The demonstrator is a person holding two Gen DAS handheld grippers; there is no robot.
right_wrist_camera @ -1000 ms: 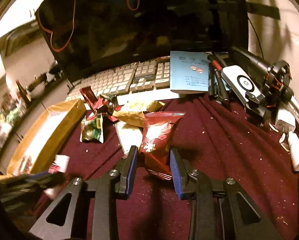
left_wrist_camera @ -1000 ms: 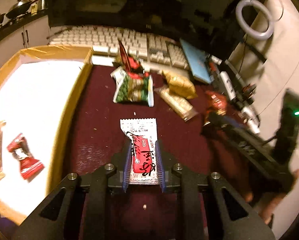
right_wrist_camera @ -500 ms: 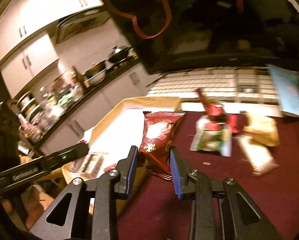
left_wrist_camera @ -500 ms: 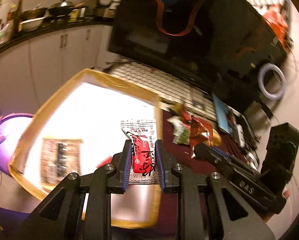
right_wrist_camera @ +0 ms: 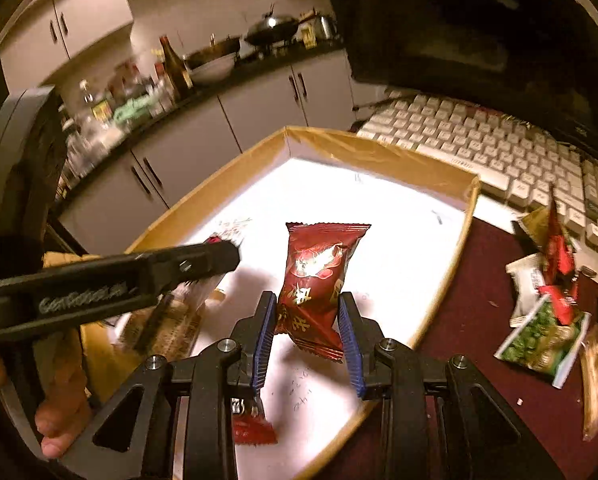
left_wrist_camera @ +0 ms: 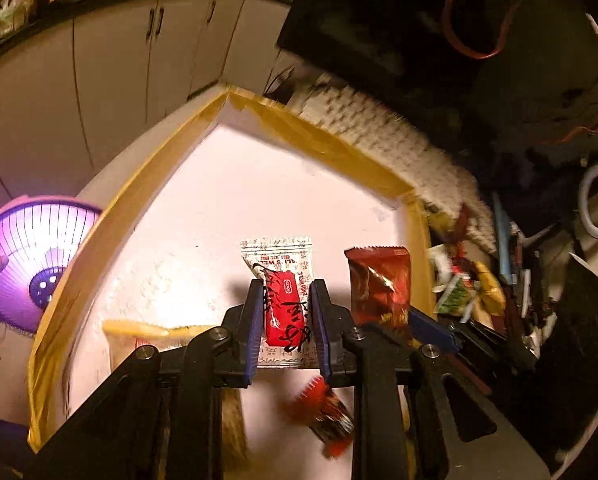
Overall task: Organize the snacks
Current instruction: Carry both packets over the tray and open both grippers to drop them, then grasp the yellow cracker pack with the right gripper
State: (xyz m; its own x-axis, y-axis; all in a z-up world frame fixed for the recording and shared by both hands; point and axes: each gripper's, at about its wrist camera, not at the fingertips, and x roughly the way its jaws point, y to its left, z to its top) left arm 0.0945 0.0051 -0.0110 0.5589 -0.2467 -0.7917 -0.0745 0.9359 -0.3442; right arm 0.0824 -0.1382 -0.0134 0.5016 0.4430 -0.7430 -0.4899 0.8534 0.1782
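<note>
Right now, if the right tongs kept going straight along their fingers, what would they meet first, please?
Probably the white floor of the box, beyond the dark red snack packet that the right tongs hold; depth is unclear, and the far wall could come first.

Both wrist views overlook box [left_wrist_camera: 259,200]

Ahead of my right fingers and off to their right I see a white keyboard [right_wrist_camera: 495,148], a dark monitor [right_wrist_camera: 479,28] behind it. Far left of my left fingers glows a purple fan [left_wrist_camera: 35,264]; white cabinets [left_wrist_camera: 111,76] stand beyond.
</note>
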